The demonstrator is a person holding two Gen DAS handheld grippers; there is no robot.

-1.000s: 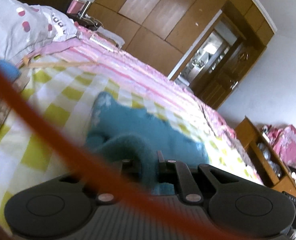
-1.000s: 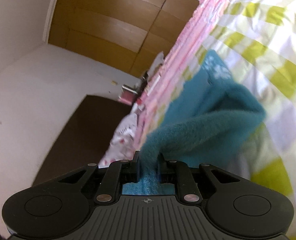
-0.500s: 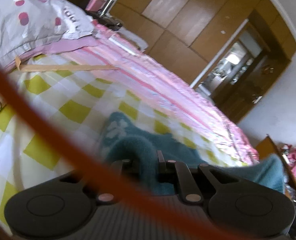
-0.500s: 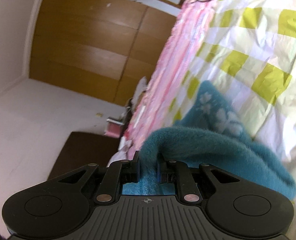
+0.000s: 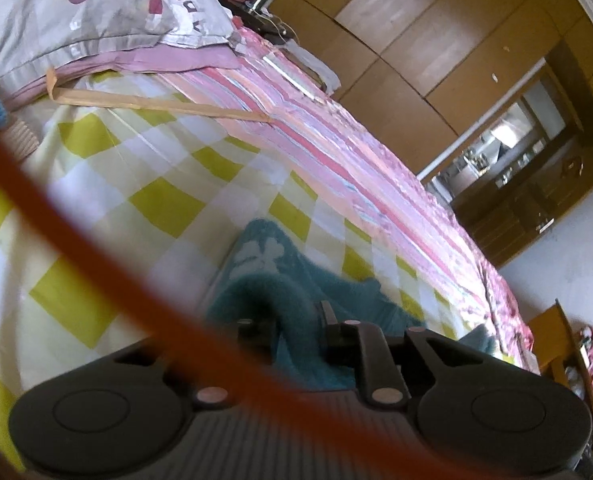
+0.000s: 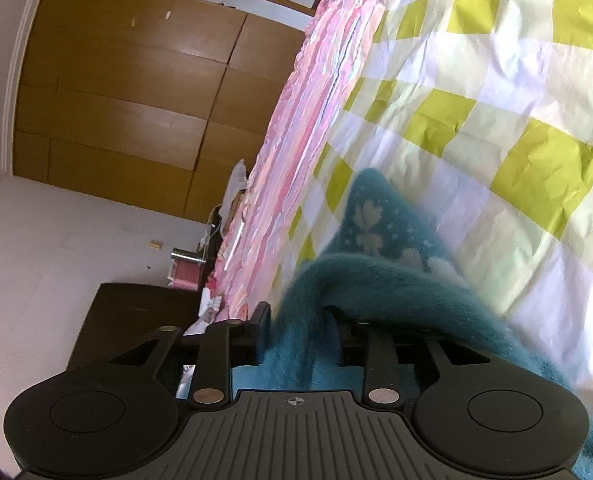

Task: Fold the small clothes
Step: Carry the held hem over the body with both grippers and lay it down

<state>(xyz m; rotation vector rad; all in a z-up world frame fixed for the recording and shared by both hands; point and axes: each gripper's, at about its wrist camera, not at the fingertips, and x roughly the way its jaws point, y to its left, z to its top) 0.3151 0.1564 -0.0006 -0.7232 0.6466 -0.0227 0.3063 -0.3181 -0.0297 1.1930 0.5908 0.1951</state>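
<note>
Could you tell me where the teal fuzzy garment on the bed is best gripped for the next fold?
Probably the flat end with the pale flower pattern on the teal garment, approached low from the near side: it lies spread on the checked sheet, its edge exposed.

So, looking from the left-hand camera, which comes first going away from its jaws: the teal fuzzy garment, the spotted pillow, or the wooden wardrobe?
1. Teal garment: between the jaws of the left gripper.
2. Spotted pillow: upper left, at the bed's head.
3. Wooden wardrobe: upper right, beyond the bed.
</note>
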